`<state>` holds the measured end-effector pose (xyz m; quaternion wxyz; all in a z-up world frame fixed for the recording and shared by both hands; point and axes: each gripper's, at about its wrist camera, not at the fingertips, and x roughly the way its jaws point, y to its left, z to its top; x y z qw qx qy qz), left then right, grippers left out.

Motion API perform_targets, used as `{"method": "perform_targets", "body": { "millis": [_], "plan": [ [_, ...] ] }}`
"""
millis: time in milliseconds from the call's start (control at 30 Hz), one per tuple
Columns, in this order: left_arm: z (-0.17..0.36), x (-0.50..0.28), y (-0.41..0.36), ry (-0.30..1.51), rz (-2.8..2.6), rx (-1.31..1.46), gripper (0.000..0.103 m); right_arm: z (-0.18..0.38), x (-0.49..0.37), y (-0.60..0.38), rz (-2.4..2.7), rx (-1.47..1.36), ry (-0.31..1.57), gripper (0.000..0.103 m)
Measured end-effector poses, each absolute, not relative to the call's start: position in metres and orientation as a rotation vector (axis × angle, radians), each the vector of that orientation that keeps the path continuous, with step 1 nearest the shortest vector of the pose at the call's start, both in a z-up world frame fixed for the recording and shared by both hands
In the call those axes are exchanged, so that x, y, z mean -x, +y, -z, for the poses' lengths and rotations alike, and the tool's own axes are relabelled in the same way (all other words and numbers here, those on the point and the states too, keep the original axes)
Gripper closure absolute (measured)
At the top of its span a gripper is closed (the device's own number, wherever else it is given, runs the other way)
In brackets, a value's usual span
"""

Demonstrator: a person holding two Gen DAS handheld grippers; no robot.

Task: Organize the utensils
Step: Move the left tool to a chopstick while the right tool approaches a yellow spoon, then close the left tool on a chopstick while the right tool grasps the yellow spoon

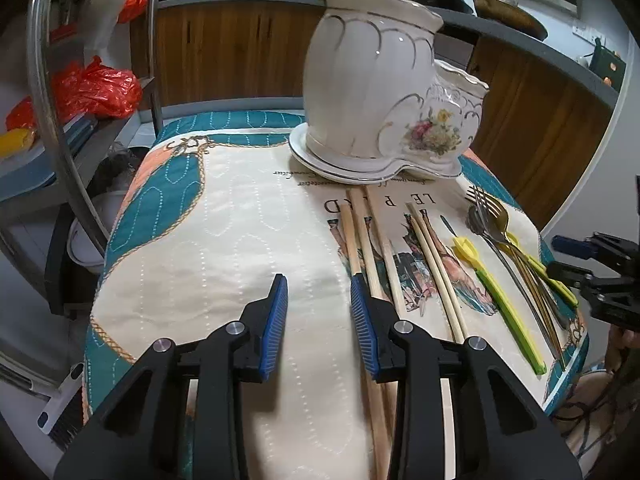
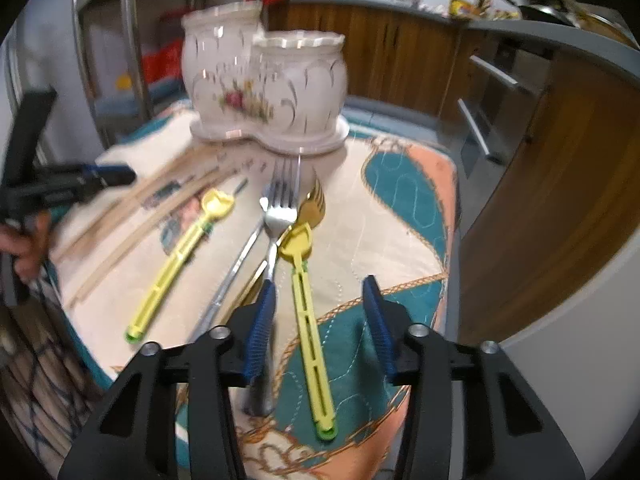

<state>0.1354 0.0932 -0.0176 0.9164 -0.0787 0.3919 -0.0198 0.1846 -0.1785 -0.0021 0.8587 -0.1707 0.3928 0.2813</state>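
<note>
A white ceramic utensil holder point(image 1: 368, 80) with two compartments stands on its saucer at the far side of the table. Wooden chopsticks point(image 1: 362, 232) lie in front of it. My left gripper point(image 1: 319, 292) is open over bare cloth, its right finger beside the chopsticks and nothing between the jaws. Further right lie two yellow-green plastic utensils point(image 1: 496, 292) and metal forks point(image 1: 486, 208). In the right wrist view my right gripper point(image 2: 319, 284) is open and low over the cloth. The handle of one yellow utensil point(image 2: 304, 304) lies between its jaws, untouched. A silver fork point(image 2: 280, 208) and a gold fork point(image 2: 316, 200) lie beside it.
A quilted teal, peach and cream cloth point(image 1: 240, 220) covers the small table. A metal rack point(image 1: 52, 120) with red bags stands to the left. Wooden kitchen cabinets point(image 1: 240, 52) run behind. A hand point(image 2: 24, 244) holds the other gripper at the left edge.
</note>
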Motion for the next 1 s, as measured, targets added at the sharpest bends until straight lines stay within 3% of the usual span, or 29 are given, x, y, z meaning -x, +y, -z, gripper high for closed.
{"method": "perform_targets", "body": {
  "millis": [100,600,1000],
  "plan": [
    [0.017,-0.134,0.096,0.802,0.056,0.175,0.07,0.008,-0.191,-0.173,-0.598,0.394,0.866,0.071],
    [0.018,-0.148,0.081,0.849,0.057,0.072,0.07,0.007,-0.216,-0.154,-0.615,0.503,1.004,0.073],
    [0.009,-0.181,0.078,1.108,0.149,-0.079,0.07,0.007,-0.23,-0.12,-0.624,0.783,1.164,0.073]
  ]
}}
